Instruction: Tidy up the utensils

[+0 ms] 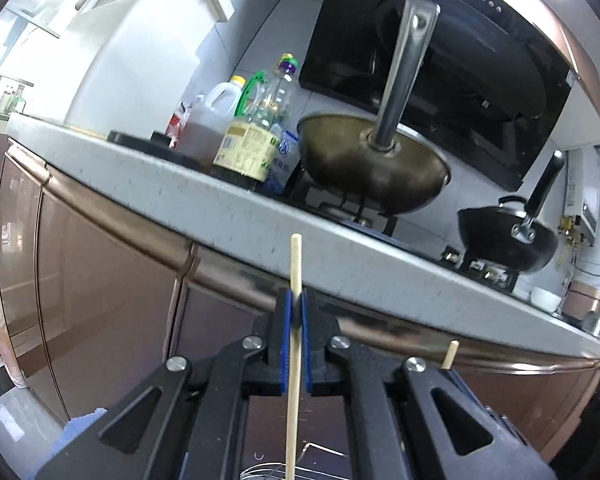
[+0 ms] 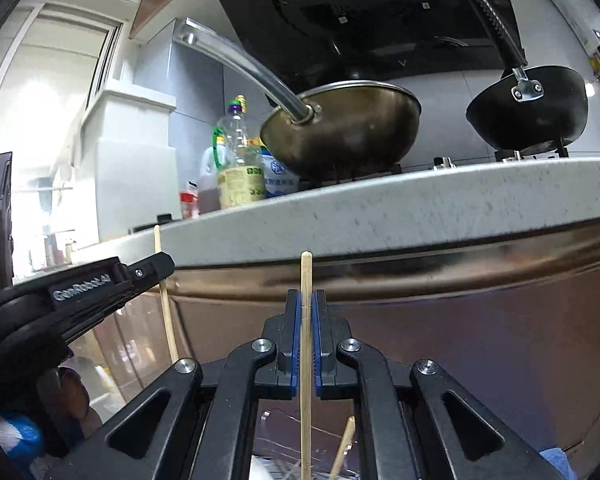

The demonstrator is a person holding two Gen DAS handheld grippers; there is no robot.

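While both units are raised before the cabinet fronts below the surface [image 2: 420,196], the left gripper [image 1: 296,312] has its jaws pressed onto an upright chopstick [image 1: 295,264]. The right gripper [image 2: 307,312] likewise pinches a second chopstick [image 2: 306,276] vertically between near-closed jaws.

Left gripper [image 1: 296,312] body: matte black plastic linkage arms with triangular cut-outs near the base.
Left gripper pads [image 1: 286,332]: narrow blue strips lining the inner faces of the black fingers.
Left gripper fasteners: four round silver pivot screws spread across the arms.
Right gripper [image 2: 307,312] body: the same black linkage frame, triangular windows in the outer arms.
Right gripper pads [image 2: 296,332]: blue, ribbed along the inner edge.
Right gripper fasteners: four silver round-head pivots.
Marking: pale "GenRobot.AI" lettering on the left gripper's black side, seen from the right wrist view, beside a small dark screw.
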